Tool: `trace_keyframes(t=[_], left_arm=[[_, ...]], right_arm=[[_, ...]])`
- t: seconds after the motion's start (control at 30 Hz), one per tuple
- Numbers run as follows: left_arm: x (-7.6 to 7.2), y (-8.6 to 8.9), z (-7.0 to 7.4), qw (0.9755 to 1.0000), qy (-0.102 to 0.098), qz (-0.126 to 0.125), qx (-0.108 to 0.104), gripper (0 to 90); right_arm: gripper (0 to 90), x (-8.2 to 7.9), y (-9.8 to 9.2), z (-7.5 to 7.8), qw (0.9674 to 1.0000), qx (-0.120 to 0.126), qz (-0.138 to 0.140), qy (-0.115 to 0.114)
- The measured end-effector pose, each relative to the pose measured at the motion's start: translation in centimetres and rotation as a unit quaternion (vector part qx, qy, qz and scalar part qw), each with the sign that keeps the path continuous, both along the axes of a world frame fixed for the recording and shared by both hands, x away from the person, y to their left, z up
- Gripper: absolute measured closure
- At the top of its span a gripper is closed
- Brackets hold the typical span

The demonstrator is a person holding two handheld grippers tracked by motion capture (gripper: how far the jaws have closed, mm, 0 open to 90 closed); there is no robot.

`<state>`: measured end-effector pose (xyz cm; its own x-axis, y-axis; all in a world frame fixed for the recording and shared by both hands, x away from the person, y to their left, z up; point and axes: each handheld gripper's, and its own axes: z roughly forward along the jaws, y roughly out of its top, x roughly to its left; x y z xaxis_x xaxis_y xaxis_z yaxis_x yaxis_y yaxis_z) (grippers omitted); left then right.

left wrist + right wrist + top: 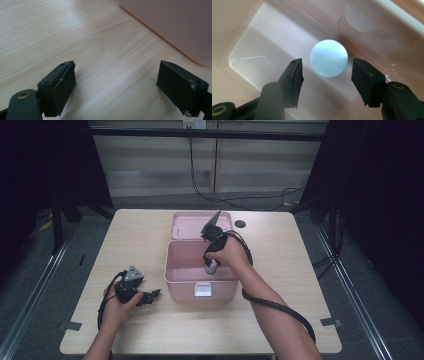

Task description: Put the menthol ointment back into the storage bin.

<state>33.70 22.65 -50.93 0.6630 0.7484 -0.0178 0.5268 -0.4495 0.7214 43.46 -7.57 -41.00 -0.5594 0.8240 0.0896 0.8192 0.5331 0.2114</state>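
An open pink box [172, 270] stands in the middle of the wooden table, its lid [187, 225] lying flat behind it. My right gripper [211, 262] points down into the box. In the right gripper view a pale round thing [329, 58] sits on the box floor [262, 45], between and beyond the jaws of my right gripper [325, 66]. A gap shows on each side of it, so the gripper is open. My left gripper [152, 296] rests on the table left of the box. It is open [116, 72] over bare wood, with the box wall [175, 25] just ahead.
A dark round hole [240, 224] is set in the table [280, 320] right of the lid. Black cables [235, 200] run across the floor behind the table. Bare wood lies on both sides of the box and along the front edge.
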Motion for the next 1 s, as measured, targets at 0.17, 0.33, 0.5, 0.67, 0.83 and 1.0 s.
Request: trace_keyframes(t=[0.17, 0.33, 0.5, 0.67, 0.83, 1.0], left_arm=[[0.0, 0.0, 0.0, 1.0000, 0.000, -0.001, -0.004, 14.4], [0.0, 0.0, 0.0, 1.0000, -0.001, 0.001, -0.003, 14.4], [0.0, 0.0, 0.0, 1.0000, -0.001, 0.001, -0.003, 14.4], [0.0, 0.0, 0.0, 1.0000, -0.001, 0.001, -0.003, 14.4], [0.0, -0.1, 0.0, 1.0000, -0.001, 0.001, -0.003, 14.4], [0.0, -0.1, 0.0, 1.0000, -0.001, 0.001, -0.003, 14.4]], right_arm=[[41.7, -0.5, -0.3, 0.8, 0.9999, -0.005, 0.009, -0.005], [41.6, -0.9, -0.8, 1.7, 0.9998, -0.003, 0.019, -0.008], [42.2, -1.5, -1.2, 2.9, 0.9994, 0.005, 0.030, -0.015], [45.8, -2.2, -1.4, 3.9, 0.9986, 0.008, 0.047, -0.021], [48.0, -2.8, -1.5, 4.8, 0.9977, 0.005, 0.060, -0.030], [49.6, -3.2, -1.7, 5.3, 0.9961, 0.003, 0.078, -0.042]])
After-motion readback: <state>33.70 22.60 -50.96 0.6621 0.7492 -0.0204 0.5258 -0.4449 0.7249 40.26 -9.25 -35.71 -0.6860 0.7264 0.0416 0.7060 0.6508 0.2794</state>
